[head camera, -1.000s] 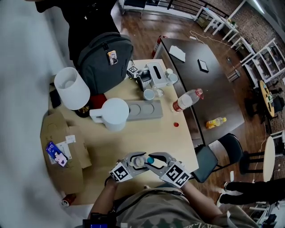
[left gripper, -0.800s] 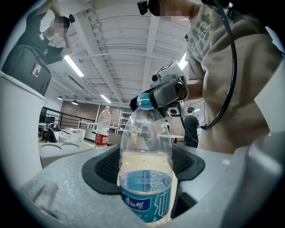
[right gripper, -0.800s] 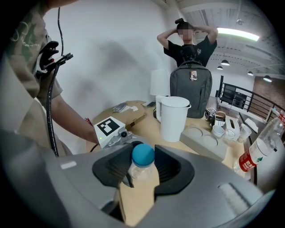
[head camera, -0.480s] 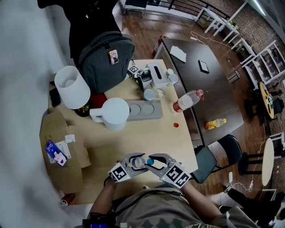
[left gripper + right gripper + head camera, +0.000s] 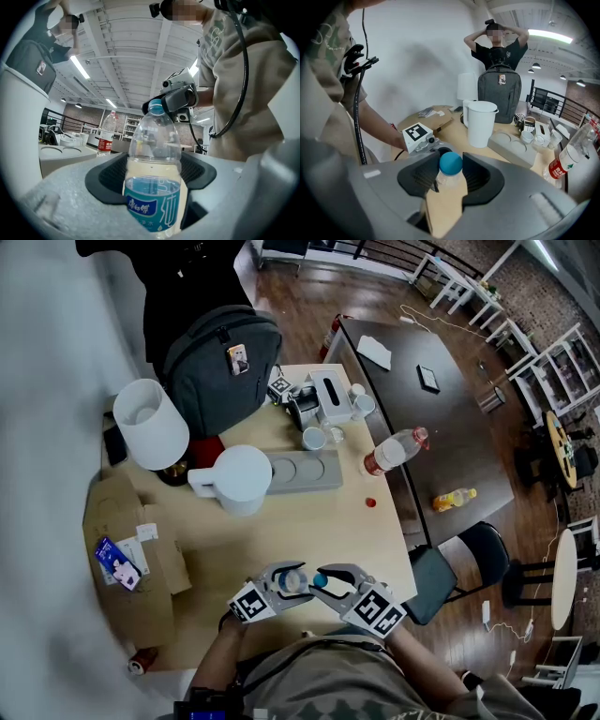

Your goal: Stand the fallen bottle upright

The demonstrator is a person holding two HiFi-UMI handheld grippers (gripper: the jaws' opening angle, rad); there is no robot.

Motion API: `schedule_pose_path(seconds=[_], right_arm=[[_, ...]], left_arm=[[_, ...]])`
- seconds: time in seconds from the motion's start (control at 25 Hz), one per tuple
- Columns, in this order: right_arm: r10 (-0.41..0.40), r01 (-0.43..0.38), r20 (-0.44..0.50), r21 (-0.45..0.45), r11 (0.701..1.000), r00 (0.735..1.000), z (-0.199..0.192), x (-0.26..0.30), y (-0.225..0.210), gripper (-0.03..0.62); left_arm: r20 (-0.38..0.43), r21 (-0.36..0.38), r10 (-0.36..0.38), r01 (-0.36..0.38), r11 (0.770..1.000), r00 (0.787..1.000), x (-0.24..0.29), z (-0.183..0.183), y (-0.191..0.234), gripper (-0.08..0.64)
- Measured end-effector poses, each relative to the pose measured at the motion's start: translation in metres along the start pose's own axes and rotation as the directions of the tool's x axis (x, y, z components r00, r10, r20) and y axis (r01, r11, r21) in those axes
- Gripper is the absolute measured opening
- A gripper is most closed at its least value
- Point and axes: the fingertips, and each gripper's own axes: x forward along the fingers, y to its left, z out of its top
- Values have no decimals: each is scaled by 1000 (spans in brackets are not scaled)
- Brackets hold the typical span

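Three bottles [image 5: 153,154] [image 5: 394,451] [image 5: 454,498]; two tools [image 5: 286,577] [image 5: 328,580]; one backpack [image 5: 217,362]; one white jug [image 5: 239,479].

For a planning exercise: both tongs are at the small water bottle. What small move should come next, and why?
Probably ease the water bottle down onto the table: left tongs clamp it upright, right tongs bracket its blue cap, and no view shows its base resting.

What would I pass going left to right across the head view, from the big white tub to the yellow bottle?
White tub → white jug → grey tray → red-label bottle → yellow bottle.
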Motion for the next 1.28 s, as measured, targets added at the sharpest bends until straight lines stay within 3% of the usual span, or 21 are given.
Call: schedule_pose_path(seconds=[0.2,0.32,0.68,1.28], right_arm=[[-47,47,36,-4,999,998,9,-17,-17,153],[-63,63,2,-58,996,998,7,-26,-31,153],[-60,58,-39,-58,997,997,-13,-7,-23,153],[-78,67,-91,-118,991,993,-27,18,-21,153]], left_arm=[[-75,-32,42,-45,998,996,-17,-25,9,345],[-61,-87,97,-102,991,993,-41,-33,17,344],[0,-90,181,-181,979,983,-55,-11,22,342],[26,-89,191,-188,978,981,-52,3,14,341]])
